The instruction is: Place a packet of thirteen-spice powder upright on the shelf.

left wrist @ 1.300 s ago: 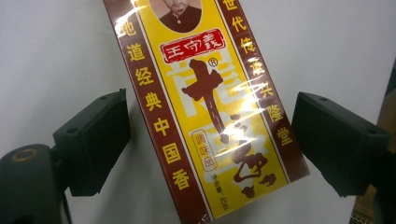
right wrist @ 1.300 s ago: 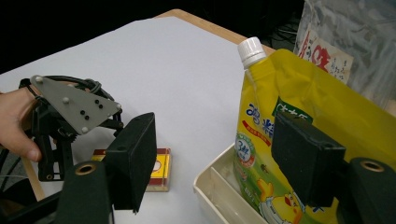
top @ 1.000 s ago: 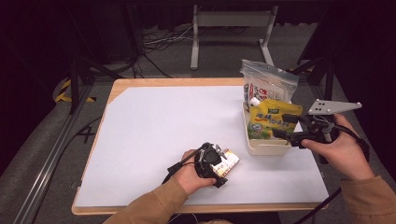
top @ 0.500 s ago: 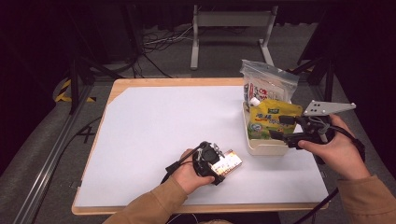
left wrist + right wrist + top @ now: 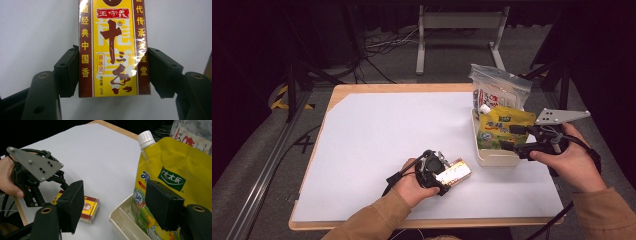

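Yellow and dark-red small box (image 5: 113, 47) with red and brown Chinese lettering, glossy wrap, lying flat on the white table (image 5: 377, 140) near the front edge. Left gripper (image 5: 443, 175) jaws sit at both long sides of it, have just been closing, pads touching the box. Box top is cut off in the left gripper view. Right gripper (image 5: 507, 139) jaws apart, at the cream tray (image 5: 492, 159) holding a yellow pouch (image 5: 170, 182)

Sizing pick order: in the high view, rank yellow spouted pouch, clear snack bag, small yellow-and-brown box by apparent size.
1. yellow spouted pouch and clear snack bag: look alike; the pouch hides the bag's lower part, so no ranking.
2. small yellow-and-brown box: clearly smallest, though nearer the camera.
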The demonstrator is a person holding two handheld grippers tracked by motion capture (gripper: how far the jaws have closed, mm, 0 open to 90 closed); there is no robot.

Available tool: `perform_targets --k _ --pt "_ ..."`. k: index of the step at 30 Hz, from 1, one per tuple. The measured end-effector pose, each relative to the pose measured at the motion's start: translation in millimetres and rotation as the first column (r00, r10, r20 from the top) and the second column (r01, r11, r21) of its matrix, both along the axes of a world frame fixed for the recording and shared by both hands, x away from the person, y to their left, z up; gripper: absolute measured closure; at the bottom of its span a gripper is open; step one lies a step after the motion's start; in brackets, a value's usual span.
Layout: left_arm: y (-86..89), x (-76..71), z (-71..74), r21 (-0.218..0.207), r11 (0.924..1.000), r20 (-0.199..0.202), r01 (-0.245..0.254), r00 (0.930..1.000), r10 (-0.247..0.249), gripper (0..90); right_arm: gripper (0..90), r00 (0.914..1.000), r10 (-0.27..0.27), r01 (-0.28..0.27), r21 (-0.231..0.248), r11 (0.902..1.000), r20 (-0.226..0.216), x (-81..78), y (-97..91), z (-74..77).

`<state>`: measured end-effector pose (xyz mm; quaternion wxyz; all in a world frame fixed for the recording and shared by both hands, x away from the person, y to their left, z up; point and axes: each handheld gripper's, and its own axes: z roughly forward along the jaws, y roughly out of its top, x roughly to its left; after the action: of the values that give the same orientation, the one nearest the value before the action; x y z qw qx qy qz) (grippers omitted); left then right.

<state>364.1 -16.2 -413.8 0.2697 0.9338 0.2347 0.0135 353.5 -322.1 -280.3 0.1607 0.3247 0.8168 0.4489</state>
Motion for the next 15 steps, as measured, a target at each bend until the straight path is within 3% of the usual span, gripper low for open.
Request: perform_targets --k 4,8,13,15 --pt "7.5 -3.9 10.4 -0.047 0.9989 0.043 -0.002 0.9991 0.004 33.1 33.4 1.0000 0.003 -0.003 0.007 1.0000 -0.008 0.2 0.4 1.4" --pt "15.6 -6.6 22.1 -0.121 0.9926 0.089 -0.004 0.9959 0.015 33.1 34.3 0.9998 0.007 -0.007 0.006 1.0000 -0.016 0.7 2.8 3.8" --pt "25.2 -8.2 30.8 -0.229 0.9734 0.142 -0.012 0.9888 0.045 33.0 35.0 0.9997 0.016 -0.016 0.004 0.9999 -0.020 1.7 7.3 8.2" --pt "28.5 -8.2 32.6 -0.280 0.9599 0.179 0.004 0.9828 0.048 32.9 35.4 0.9995 0.019 -0.019 0.003 0.9998 -0.024 2.4 9.1 9.5"
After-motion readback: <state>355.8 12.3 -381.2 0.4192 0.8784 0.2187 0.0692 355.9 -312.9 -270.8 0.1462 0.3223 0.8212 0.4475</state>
